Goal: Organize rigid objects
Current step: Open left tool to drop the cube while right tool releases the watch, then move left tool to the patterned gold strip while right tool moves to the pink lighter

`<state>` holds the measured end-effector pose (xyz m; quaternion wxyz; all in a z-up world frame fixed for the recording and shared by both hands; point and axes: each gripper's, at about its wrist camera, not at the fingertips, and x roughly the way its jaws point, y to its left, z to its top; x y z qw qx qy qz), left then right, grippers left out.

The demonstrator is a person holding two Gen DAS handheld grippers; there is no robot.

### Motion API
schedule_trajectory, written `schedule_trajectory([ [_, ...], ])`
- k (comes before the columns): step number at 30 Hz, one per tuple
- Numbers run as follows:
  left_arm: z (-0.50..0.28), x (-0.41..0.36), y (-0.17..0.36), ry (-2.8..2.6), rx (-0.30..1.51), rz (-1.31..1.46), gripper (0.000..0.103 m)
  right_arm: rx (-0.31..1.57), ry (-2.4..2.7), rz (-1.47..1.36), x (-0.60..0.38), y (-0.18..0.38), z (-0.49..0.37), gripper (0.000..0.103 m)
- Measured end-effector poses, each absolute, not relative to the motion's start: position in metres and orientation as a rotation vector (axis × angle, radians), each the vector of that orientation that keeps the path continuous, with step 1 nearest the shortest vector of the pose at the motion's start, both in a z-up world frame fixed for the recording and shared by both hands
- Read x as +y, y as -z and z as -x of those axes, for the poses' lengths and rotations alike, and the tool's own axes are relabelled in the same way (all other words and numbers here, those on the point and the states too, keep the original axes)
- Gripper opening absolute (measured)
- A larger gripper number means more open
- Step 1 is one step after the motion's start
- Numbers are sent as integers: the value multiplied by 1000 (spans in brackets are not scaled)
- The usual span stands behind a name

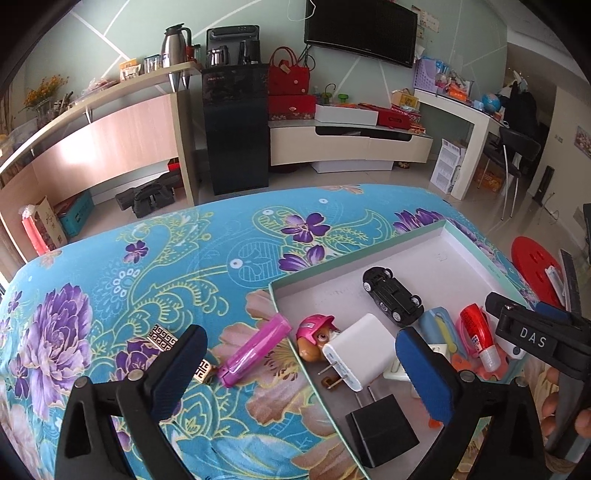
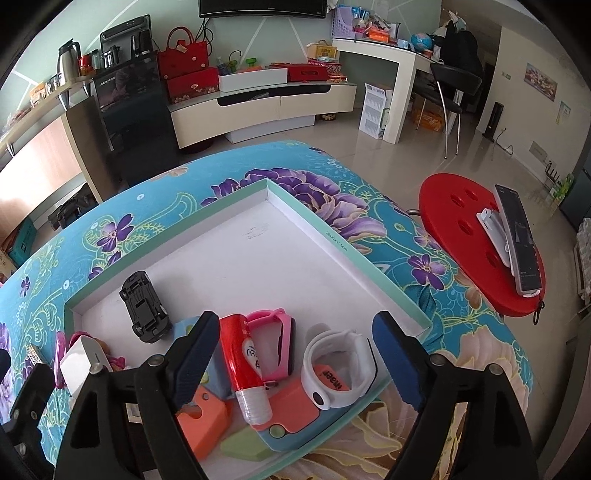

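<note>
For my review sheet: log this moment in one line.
left gripper open, empty | right gripper open, empty | charger in tray | pink case outside

landmark: wall TV [image 1: 361, 31], black, mounted on pale green wall [image 1: 140, 33] with white diagonal lines
below TV: low cream TV console [image 1: 351, 144], red and white boxes on top
left of TV: black cabinet [image 1: 236, 129] with kettles on top, red handbag [image 1: 288, 75] beside it
far left of TV: long wood-front counter [image 1: 103, 147], steel flask [image 1: 176, 46], yellow flowers at its end
right of TV: white desk [image 2: 384, 55] with globe and clutter, black chair [image 2: 448, 96] at it
floor: glossy pale tile [image 2: 406, 155]
near side from TV: red round stool [image 2: 476, 254]
light: soft daylight, reflections on floor
</note>
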<state>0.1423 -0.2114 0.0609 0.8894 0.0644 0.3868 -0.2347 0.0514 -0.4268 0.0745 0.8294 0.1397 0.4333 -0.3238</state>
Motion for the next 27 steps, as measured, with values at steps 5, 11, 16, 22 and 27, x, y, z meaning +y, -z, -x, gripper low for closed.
schedule_trajectory([
  [5,-149,-192,-63,414,799,-109,103,919,676,-284,-420,-76,-55,85],
  [11,-160,-163,-63,327,824,-70,103,921,640,-262,-408,-79,-62,85],
  [16,-168,-139,-61,243,849,-54,103,921,581,-241,-390,-82,-71,85],
  [22,-176,-108,-56,150,881,-26,103,923,491,-207,-359,-87,-85,85],
  [27,-181,-84,-53,88,898,-2,103,934,430,-168,-329,-89,-98,85],
])
